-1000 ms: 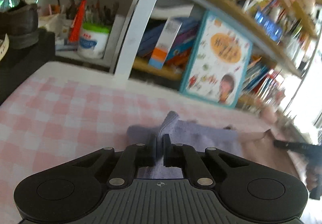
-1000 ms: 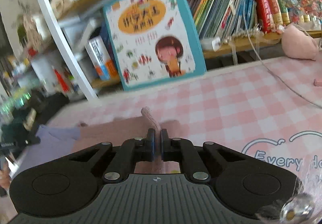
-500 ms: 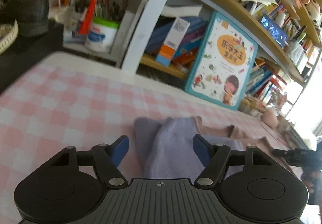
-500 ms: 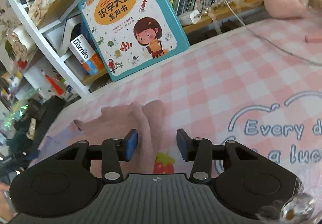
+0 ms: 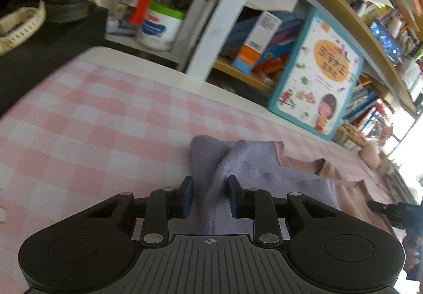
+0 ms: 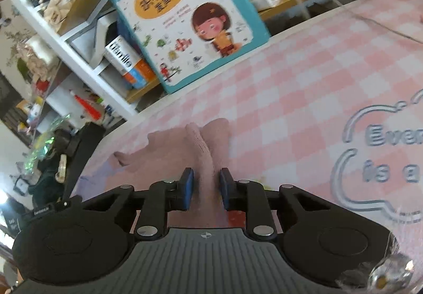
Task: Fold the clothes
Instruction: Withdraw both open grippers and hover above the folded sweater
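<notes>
Left wrist view: the left gripper (image 5: pixel 209 196) closes, a raised ridge of the lavender-and-pink garment (image 5: pixel 264 169) between its fingers, untouched. The right gripper (image 6: pixel 206 188) likewise closes around a pink fold on the checked surface (image 6: pixel 290 98).

Tablecloth (image 6: pixel 304 98) print: "Even", "is a"; box (image 6: pixel 124 61): blurred, unreadable.

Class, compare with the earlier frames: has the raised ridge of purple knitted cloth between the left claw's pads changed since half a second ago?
Yes. The purple knitted cloth now stands in a taller ridge above the pink checked tablecloth, while the left claw is closing around it.
</notes>
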